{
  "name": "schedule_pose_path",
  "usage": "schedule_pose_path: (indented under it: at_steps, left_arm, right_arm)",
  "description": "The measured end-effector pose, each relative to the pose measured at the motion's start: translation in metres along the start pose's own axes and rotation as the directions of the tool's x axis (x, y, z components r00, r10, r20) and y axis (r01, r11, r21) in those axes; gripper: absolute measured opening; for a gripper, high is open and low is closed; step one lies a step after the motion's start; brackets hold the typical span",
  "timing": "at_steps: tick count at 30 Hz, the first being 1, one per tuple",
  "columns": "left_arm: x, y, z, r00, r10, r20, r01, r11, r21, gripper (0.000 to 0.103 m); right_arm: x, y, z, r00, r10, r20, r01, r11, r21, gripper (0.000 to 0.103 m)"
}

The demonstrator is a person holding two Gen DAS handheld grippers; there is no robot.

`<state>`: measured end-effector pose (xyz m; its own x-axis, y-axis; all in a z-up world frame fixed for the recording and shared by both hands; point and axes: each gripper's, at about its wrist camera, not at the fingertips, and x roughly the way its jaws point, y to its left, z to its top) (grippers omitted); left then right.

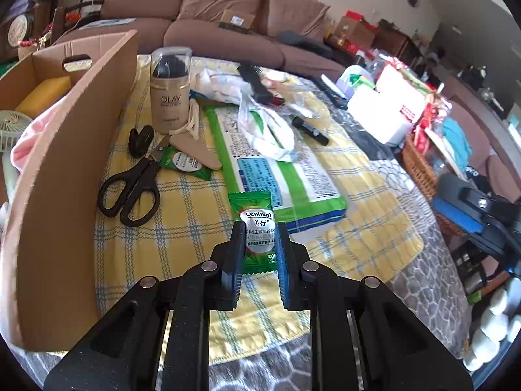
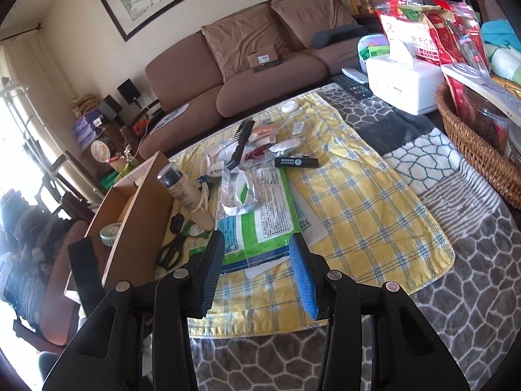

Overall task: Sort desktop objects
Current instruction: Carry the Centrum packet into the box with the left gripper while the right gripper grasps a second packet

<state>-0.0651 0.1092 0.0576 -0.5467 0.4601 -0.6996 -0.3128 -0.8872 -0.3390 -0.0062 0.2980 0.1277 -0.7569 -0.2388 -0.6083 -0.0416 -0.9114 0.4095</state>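
Observation:
My left gripper (image 1: 260, 228) is shut on a green Centrum sachet (image 1: 258, 216), its pads pressing both sides just in front of the big green wipes pack (image 1: 276, 169). A second green sachet (image 1: 185, 163) lies by the black scissors (image 1: 130, 189) and the Olay bottle (image 1: 170, 97). The open cardboard box (image 1: 65, 163) stands to the left with a yellow sponge and a small fan in it. My right gripper (image 2: 257, 238) stands open above the near edge of the wipes pack (image 2: 260, 221), with nothing between its fingers.
A black tube (image 2: 296, 162), a black brush (image 2: 241, 143) and crumpled plastic lie further back on the yellow checked cloth (image 2: 374, 215). A wicker basket (image 2: 472, 143) of packets and a white tissue box (image 2: 400, 84) fill the right side. A brown sofa stands behind the table.

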Motion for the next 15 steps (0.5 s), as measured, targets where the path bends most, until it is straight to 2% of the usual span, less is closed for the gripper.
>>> schedule_pose_path:
  at_steps: [5, 7, 13, 15]
  left_arm:
    - [-0.057, -0.008, 0.008, 0.995, -0.089, 0.041, 0.087, 0.995, 0.047, 0.017]
    - [-0.088, -0.001, 0.018, 0.993, -0.099, 0.071, 0.094, 0.993, 0.068, 0.017]
    - [-0.157, 0.064, 0.046, 0.993, -0.037, 0.111, 0.031, 0.998, 0.054, 0.017]
    - [-0.173, 0.088, 0.051, 0.993, -0.015, 0.117, 0.011, 0.999, 0.035, 0.017]
  right_arm:
    - [0.002, 0.004, 0.001, 1.0, 0.028, -0.007, -0.028, 1.0, -0.005, 0.044]
    - [0.002, 0.009, 0.0, 0.999, 0.041, -0.008, -0.041, 0.999, -0.025, 0.044]
    - [0.017, 0.041, -0.009, 0.992, 0.103, -0.075, -0.113, 0.984, -0.138, 0.044]
    - [0.027, 0.055, -0.012, 0.983, 0.146, -0.108, -0.163, 0.971, -0.177, 0.044]
